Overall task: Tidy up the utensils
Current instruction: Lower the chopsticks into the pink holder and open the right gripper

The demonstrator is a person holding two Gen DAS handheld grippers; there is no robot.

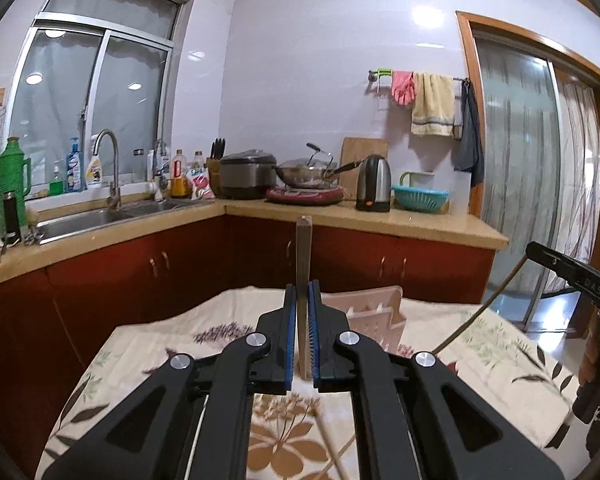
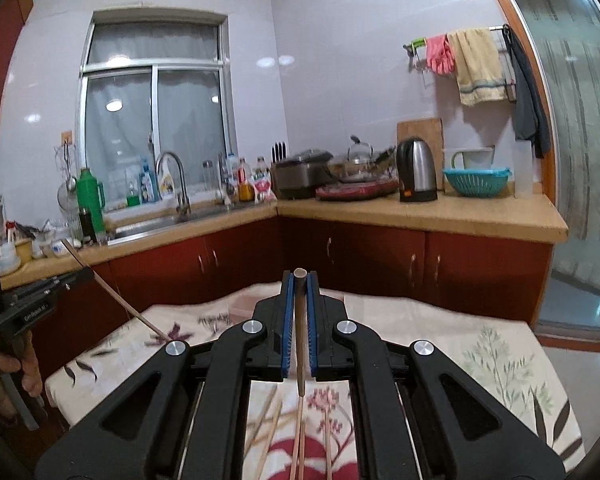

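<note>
One slender wooden chopstick [image 1: 303, 264] is clamped between the blue-padded jaws of the left gripper [image 1: 302, 300], its squared end standing up above the fingertips, and it is carried above the table covered by a cream floral-print cloth [image 1: 496, 344]. A second thin wooden chopstick [image 2: 300, 320] is pinched in the closed jaws of the right gripper [image 2: 299, 284], its round end showing at the tips and its shaft running back beneath the tool. The pale pink slotted plastic utensil rack [image 1: 374, 320] lies on the cloth just beyond the left gripper, and no utensil can be seen in its visible part, though much of it is hidden. Several loose wooden chopsticks [image 2: 270, 432] are seen lying on the cloth under the right gripper. The task is therefore judged to be at an early or middle stage: two sticks are in hand and not yet delivered, and the loose ones remain to be gathered. How many pieces are left in all cannot be told, since the table is largely covered by the tools.
</note>
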